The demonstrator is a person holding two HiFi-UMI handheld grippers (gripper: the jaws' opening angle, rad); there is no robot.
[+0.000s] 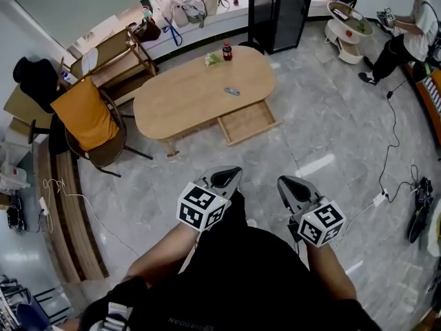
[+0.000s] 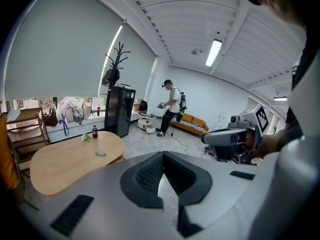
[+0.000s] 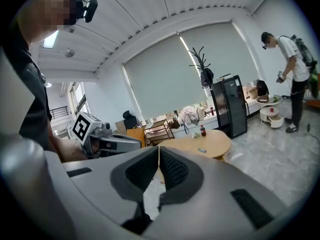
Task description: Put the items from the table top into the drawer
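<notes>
While the person stands well back on the floor, table (image 1: 179,105): oval wooden top, up and ahead of both grippers, well apart from them; long axis runs lower left to upper right in the head view
Drawer (image 1: 248,121): pulled open on the table's near side, towards the person; nothing seen in it; lies between the grippers and the items on top
Left gripper (image 1: 226,178): jaws clenched on nothing, pads together in its own view; table sits off to the left of its jaw line
Right gripper (image 1: 293,188): jaws likewise pressed together, nothing between them; beside the left gripper; table sits just right of its jaw line
Bottle (image 1: 227,51): dark drink, red cap, upright near the far edge, beyond the drawer
Green-and-white thing (image 1: 212,59): just beside the bottle, on its left; too small to tell what
Small flat grey thing (image 1: 232,91): mid-top, the item nearest the drawer; long axis roughly side to side in the head view, so crosswise to jaws coming straight in
Bearing: all three items lie ahead, about in line with the left gripper in the head view
Nearer hand, judged: little to choose; left better placed, right better aimed; neither within reach
Next move, judged: close on the table, then part the jaws
</notes>
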